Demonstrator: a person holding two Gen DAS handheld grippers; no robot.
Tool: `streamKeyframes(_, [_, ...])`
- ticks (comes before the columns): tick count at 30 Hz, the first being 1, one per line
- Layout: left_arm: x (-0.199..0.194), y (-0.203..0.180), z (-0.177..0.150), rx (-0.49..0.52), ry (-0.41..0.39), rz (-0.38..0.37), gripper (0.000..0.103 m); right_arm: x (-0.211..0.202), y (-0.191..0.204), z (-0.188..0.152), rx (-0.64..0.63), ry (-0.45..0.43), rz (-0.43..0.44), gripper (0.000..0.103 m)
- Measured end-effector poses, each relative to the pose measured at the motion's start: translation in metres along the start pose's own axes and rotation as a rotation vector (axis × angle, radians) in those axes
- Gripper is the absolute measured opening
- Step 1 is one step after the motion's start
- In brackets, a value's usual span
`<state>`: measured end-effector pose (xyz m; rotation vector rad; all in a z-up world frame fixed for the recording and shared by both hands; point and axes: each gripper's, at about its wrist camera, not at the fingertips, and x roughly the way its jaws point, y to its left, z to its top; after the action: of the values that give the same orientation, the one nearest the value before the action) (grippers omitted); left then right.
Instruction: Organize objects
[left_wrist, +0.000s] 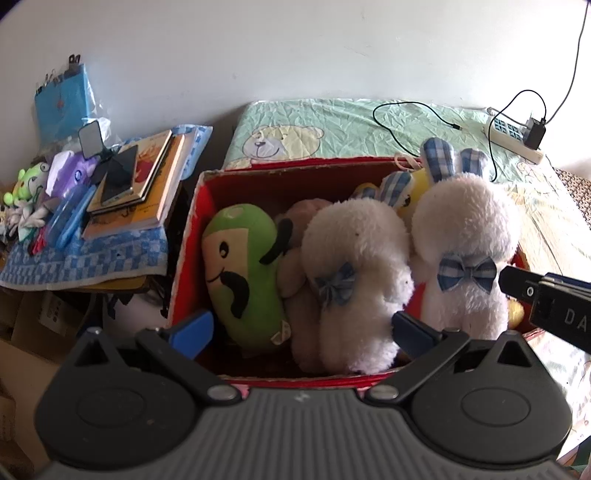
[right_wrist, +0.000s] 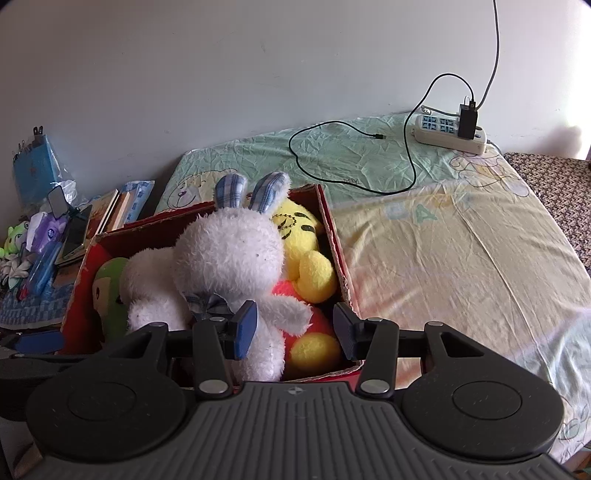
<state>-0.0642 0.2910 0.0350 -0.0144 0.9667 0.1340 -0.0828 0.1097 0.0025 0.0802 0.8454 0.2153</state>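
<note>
Both tongs released — left tongs (left_wrist: 301, 326), right tongs (right_wrist: 293, 330) — over red box (right_wrist: 334, 236); "DA" legible on right tongs.

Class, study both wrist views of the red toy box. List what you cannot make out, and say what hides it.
- Brown toy, left wrist view: mostly covered by the green toy and a white rabbit.
- Yellow toy, right wrist view: face hidden behind the taller white rabbit.
- Box floor: buried under toys.
- Book titles, left wrist view: too small, phone on top.
</note>
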Motion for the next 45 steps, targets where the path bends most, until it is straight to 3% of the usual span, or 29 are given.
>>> streamKeyframes(12, [-0.001, -0.001, -0.009, 0.022, -0.002, -0.008, 0.103, -0.003, -0.004, -0.008, 0.068, -0.005, 0.030, 0.049])
streamKeyframes(45, [0.006, -0.003, -0.018, 0.009, -0.010, -0.012, 0.103, 0.001, 0.000, -0.021, 0.076, 0.025, 0.056, 0.050])
